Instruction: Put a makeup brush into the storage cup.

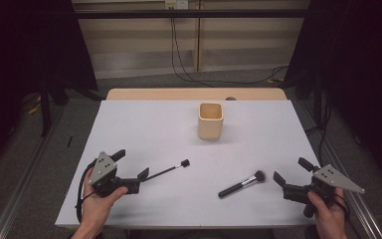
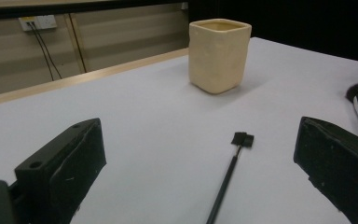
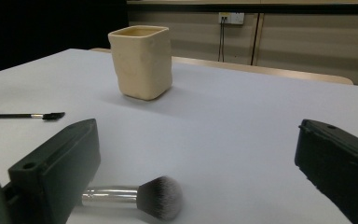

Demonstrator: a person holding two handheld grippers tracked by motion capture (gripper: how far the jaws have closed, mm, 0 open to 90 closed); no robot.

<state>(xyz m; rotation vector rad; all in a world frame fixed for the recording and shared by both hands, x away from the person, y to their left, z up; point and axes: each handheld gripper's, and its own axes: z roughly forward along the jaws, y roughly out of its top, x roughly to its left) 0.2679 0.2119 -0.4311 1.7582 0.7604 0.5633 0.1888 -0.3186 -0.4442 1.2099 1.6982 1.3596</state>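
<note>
1. The left gripper (image 1: pixel 132 172) has its jaws spread wide and holds nothing. It sits low at the near left part of the white table (image 1: pixel 144 129), and the thin applicator brush (image 1: pixel 171 169) lies just in front of it, with the handle end between the 2 jaws and the small black tip pointing toward the middle of the table.

2. The right gripper (image 1: pixel 291 172) is also wide open and empty. The powder brush (image 1: pixel 241 184) lies on the table just to its left, bristle head nearest to the gripper and black handle pointing away from it.

3. The cream square cup (image 1: pixel 211 121) stands upright near the far middle of the table, well apart from both brushes. Its opening seems empty, but I cannot see the bottom.

4. My judgement: the work is to put the 2 brushes in the cup, and it has not yet begun.

5. What could go wrong:
   - The applicator handle is very thin and lies flat, so the jaws may close above it or push it sideways.
   - The powder brush is round, so it may roll away if only 1 jaw touches it first.
   - A grip on the soft bristles would hold badly, and the brush may drop.
   - The cup looks light, so a long brush hitting its rim could tip it.
</note>
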